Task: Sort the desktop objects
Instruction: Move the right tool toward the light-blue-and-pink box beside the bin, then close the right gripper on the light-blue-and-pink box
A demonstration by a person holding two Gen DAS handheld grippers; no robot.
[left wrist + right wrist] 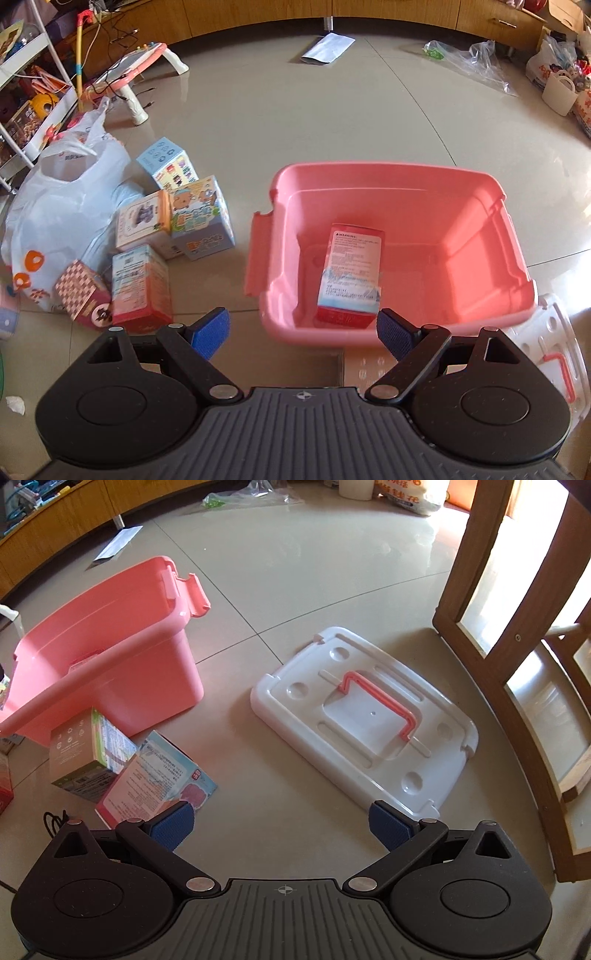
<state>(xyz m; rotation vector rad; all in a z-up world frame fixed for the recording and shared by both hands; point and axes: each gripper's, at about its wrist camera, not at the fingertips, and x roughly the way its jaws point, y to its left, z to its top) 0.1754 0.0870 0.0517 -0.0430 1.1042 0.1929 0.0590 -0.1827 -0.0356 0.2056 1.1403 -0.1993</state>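
Note:
A pink storage bin [480,184] stands open on the tiled floor, with one red and white carton [351,277] lying inside it. My left gripper [303,334] is open and empty, just above the bin's near rim. Several small cartons [177,218] lie on the floor left of the bin. In the right wrist view the bin [147,672] is at the left, and a green carton [88,757] and a pink and blue carton [159,779] lie beside it. My right gripper [280,827] is open and empty above bare floor, between those cartons and the bin's white lid [369,716].
A white plastic bag [62,206] lies left of the cartons. A pink toy table [129,77] and a shelf [26,92] stand at far left. A wooden chair frame [509,646] stands right of the lid. Wooden cabinets line the far wall.

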